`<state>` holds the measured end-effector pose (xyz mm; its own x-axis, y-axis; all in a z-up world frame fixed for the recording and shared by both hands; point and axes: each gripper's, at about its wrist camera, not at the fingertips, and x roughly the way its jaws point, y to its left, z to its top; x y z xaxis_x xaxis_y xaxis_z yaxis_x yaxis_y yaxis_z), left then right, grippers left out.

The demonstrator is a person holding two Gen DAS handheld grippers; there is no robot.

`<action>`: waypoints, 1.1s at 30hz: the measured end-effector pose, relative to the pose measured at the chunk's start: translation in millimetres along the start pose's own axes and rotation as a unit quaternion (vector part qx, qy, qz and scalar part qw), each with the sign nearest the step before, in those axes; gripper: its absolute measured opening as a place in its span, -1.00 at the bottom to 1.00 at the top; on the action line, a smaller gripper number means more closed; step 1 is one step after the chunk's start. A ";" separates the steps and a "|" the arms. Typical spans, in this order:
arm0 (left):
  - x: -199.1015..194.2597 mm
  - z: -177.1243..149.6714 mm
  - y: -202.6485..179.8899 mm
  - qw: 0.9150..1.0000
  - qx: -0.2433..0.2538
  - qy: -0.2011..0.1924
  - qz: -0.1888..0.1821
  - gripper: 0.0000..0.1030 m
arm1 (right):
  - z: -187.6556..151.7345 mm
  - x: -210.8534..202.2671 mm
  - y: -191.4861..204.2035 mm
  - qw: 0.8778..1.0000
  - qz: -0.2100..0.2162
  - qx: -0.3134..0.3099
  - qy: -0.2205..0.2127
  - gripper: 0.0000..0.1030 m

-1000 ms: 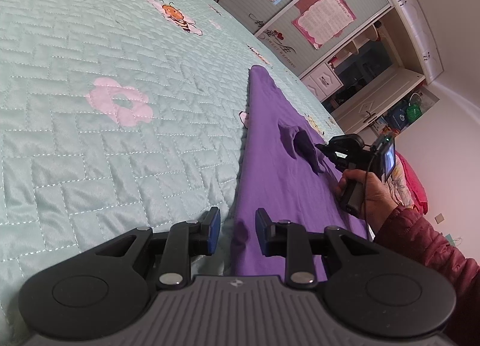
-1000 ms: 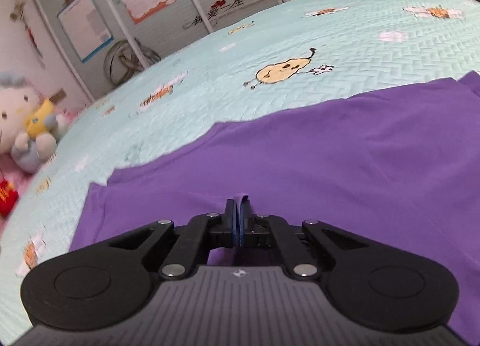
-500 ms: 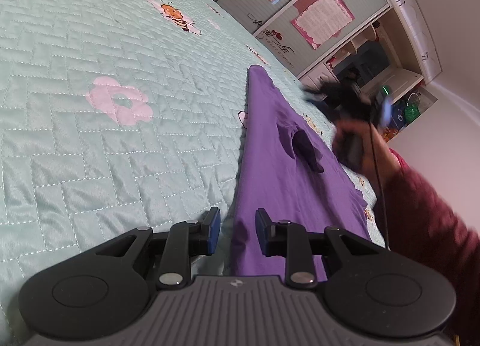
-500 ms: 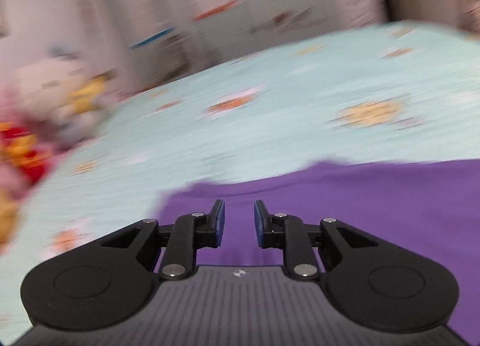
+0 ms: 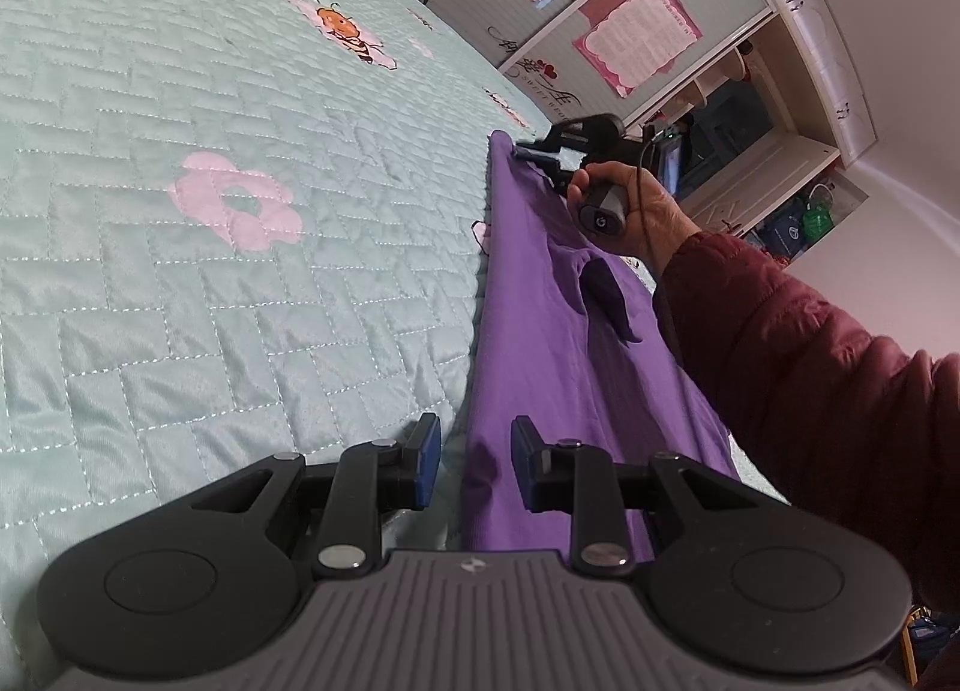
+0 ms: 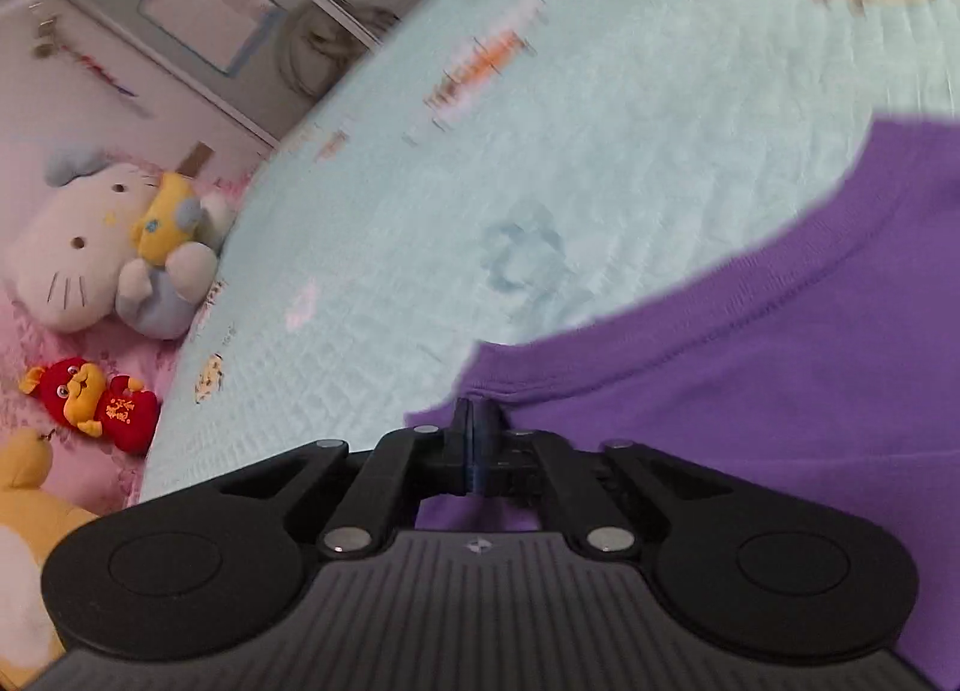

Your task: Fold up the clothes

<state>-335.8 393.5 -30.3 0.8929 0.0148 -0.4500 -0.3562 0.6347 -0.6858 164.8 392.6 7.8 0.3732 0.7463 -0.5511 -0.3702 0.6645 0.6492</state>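
Both claws at purple garment (image 5: pixel 540 343) edge

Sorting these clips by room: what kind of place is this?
Most likely a bedroom, perhaps a child's: a quilted mint bedspread with cartoon prints, plush toys beside it, and wardrobe doors behind.

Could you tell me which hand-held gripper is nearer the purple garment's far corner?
Right. The right hand-held gripper is closing at the purple garment's far corner; the left hand-held gripper straddles its near edge.
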 end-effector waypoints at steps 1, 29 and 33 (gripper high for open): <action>0.1 -0.3 -0.3 1.000 0.000 0.000 0.000 -0.43 | -2.2 -0.5 1.4 1.000 0.004 -0.009 -0.004 -0.73; -81.1 -13.1 -45.7 0.997 0.000 -0.038 0.070 0.04 | -148.3 -221.6 -35.6 0.993 0.101 0.026 0.050 -0.36; -116.5 -18.9 -42.6 0.995 0.004 -0.055 0.087 0.06 | -185.8 -244.2 -46.2 0.992 0.103 0.027 0.073 -0.32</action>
<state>-429.9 350.1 40.5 0.8424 0.2087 -0.4967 -0.5064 0.6217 -0.5976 -67.3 186.7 15.0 0.1650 0.8662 -0.4717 -0.3775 0.4973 0.7812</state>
